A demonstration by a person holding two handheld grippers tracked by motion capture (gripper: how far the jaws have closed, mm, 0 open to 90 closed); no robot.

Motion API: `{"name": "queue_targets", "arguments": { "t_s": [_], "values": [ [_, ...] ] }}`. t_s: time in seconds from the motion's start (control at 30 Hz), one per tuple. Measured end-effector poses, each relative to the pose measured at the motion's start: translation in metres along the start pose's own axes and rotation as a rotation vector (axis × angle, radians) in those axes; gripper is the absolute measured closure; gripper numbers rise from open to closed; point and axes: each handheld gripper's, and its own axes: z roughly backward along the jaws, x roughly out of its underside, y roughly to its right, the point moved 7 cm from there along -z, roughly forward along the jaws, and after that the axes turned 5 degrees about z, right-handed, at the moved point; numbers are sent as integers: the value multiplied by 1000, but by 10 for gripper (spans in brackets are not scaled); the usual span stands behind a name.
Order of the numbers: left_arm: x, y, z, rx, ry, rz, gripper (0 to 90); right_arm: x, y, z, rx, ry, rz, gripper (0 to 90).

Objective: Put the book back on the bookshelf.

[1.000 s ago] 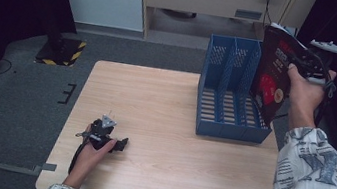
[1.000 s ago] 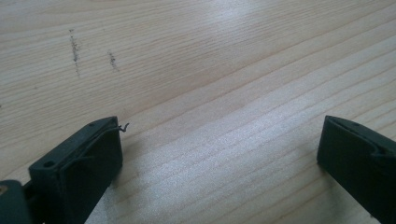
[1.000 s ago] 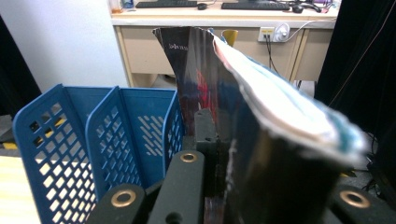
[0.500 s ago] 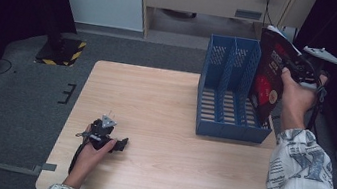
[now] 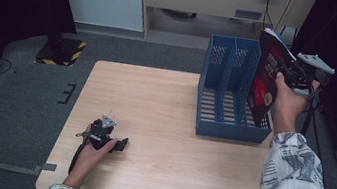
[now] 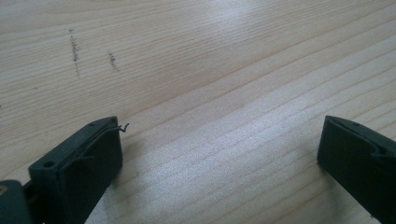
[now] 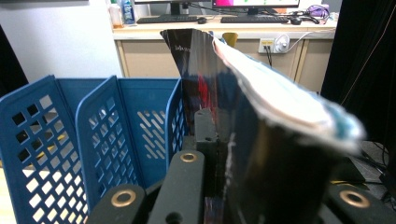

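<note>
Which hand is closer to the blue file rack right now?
Right. The right hand holds a magazine against the file rack's right end; the left hand rests on the table, far off.

Grey floor [image 5: 13, 101], beige cabinet [image 5: 211, 0] behind

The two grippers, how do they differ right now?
The left gripper rests low on the wooden table, jaws open and empty; the right gripper is raised beside the blue file rack, shut on a dark magazine. Both are hand-held with black jaws.
</note>
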Motion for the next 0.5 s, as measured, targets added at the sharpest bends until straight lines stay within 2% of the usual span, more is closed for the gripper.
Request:
{"name": "queue_targets", "arguments": {
  "t_s": [0.5],
  "values": [
    [0, 0, 0, 2, -6, -10, 0, 23, -2, -4, 6, -16, 0, 870]
  ]
}}
